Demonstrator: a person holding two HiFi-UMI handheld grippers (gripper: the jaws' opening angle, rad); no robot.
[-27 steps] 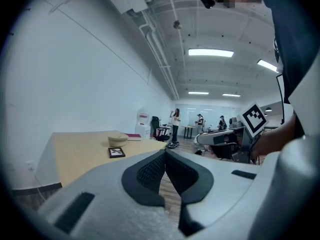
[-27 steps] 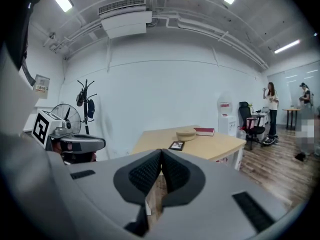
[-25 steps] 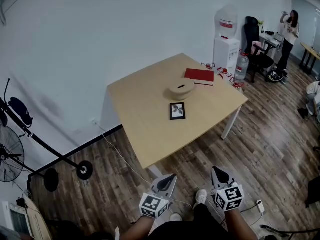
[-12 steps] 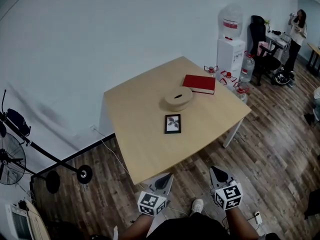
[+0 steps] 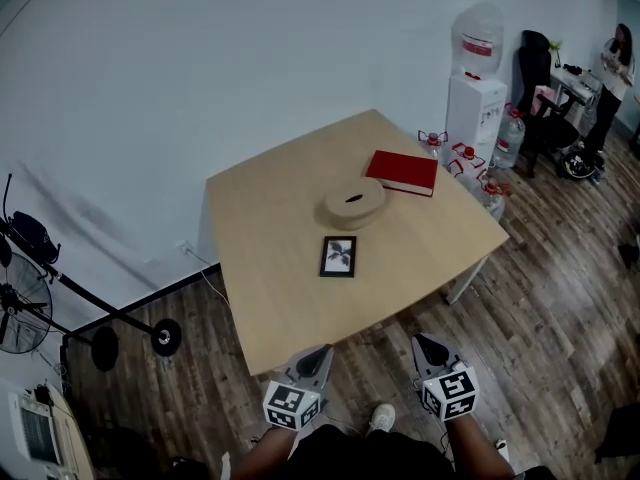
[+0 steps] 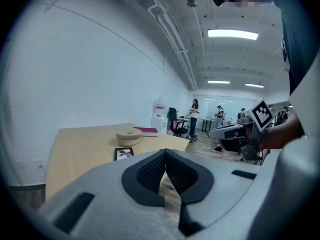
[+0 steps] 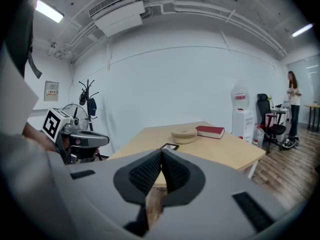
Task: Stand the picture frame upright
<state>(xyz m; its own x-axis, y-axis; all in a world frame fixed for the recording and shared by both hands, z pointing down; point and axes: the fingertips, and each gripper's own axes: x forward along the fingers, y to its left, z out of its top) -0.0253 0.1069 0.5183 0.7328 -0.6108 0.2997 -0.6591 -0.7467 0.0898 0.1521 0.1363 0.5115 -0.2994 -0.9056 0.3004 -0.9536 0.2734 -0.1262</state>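
Note:
A small black picture frame [image 5: 339, 256] with a plant print lies flat near the middle of the light wooden table [image 5: 270, 288]. It shows too in the left gripper view [image 6: 123, 153] and, only as a dark edge, in the right gripper view [image 7: 170, 146]. My left gripper [image 5: 318, 353] and right gripper [image 5: 425, 343] hover over the floor short of the table's near edge, well away from the frame. Both are shut with nothing between the pads [image 6: 165, 153] [image 7: 161, 151].
A round beige lidded box [image 5: 353, 204] and a red book [image 5: 403, 172] lie beyond the frame. A water dispenser [image 5: 476, 88] with spare bottles stands right of the table. A fan [image 5: 22, 313] and coat stand are at the left. A person [image 5: 612, 68] stands far right.
The table and frame have drawn nearer and lower in the head view as I step toward them. Both grippers stay shut and side by side.

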